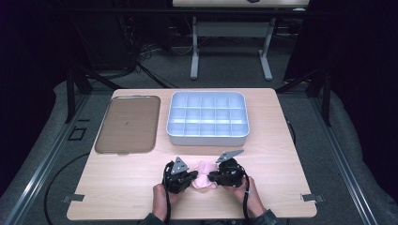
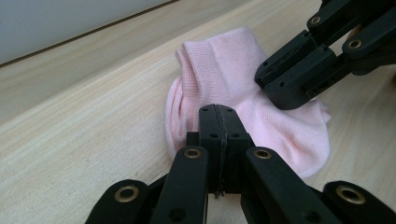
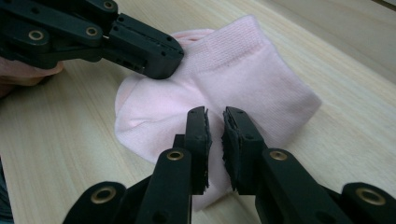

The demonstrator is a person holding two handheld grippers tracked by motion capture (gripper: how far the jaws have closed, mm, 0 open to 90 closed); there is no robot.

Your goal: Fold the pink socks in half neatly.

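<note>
A small pink sock (image 1: 202,181) lies folded on the wooden table near its front edge, between the two grippers. From the left, my left gripper (image 2: 219,112) has its jaws pressed fully together, their tip resting on the sock (image 2: 219,65) with no fabric visible between the pads. It also appears in the high view (image 1: 192,177). My right gripper (image 3: 215,114) comes in from the right (image 1: 212,177) and lies over the sock (image 3: 261,79). Its jaws are nearly together, and pink fabric shows in the narrow slit between the pads. The two tips sit close together over the sock.
A grey divider box (image 1: 207,139) with several compartments stands at the back middle of the table. To its left lies a flat brown tray (image 1: 127,124). A person's hands (image 1: 159,199) hold the grippers at the front edge. Bare wood spreads to either side.
</note>
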